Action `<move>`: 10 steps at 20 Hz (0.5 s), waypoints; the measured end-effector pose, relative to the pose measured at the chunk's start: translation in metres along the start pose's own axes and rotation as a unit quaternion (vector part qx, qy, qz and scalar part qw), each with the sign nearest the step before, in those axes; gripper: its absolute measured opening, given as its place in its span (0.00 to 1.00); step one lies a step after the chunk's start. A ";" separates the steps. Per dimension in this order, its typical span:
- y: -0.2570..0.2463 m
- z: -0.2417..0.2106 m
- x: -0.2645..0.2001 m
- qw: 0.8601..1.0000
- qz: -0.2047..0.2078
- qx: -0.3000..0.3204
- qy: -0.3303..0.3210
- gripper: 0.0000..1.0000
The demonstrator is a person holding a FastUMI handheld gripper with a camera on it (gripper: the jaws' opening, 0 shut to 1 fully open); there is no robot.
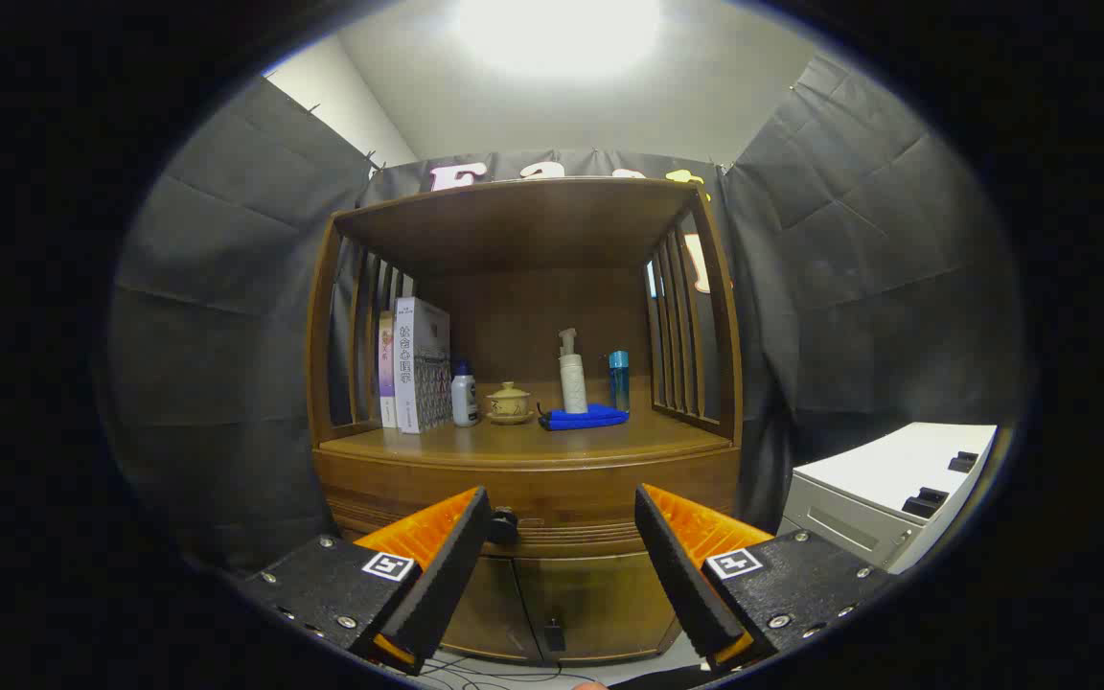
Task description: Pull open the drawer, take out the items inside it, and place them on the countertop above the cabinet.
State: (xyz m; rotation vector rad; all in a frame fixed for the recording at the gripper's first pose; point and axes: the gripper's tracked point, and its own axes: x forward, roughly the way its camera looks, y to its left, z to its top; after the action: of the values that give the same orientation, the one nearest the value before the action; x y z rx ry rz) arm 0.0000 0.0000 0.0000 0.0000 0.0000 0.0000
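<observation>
1. Nearest the camera, the gripper (pixel 562 537) was spread wide and released, holding nothing and touching nothing; the cabinet front showed in the gap between its two fingers
2. Just past the left finger's tip sat a small dark knob (pixel 502 524) on the drawer (pixel 552 498), the wooden band under the countertop; the drawer looked fully closed, so its contents could not be seen
3. The knob looked like the place to take hold: small, hard and round, likely to slip unless both pads closed squarely on it. A solid wood drawer would probably be stiff and somewhat heavy, wanting a straight, steady pull
4. Below the drawer were two cabinet doors (pixel 552 604)
5. Above it the countertop (pixel 514 443) carried upright books (pixel 415 364), a small white bottle (pixel 464 395), a lidded cup (pixel 510 402), a pump bottle (pixel 572 374) and a blue bottle (pixel 619 379) beside a blue cloth (pixel 586 418), with bare wood along the front edge for placing items
6. Off to the right, well apart, stood a white unit (pixel 887 498)
</observation>
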 end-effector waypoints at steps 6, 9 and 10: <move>0.001 -0.009 0.001 1.000 0.005 -0.002 0.007 0.95; 0.002 -0.008 0.001 1.000 0.007 -0.003 0.005 0.94; 0.003 -0.010 0.001 1.000 0.007 -0.003 0.006 0.94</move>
State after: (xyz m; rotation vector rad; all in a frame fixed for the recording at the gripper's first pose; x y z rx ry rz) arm 0.0005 0.0027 -0.0095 -0.0061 0.0111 0.0149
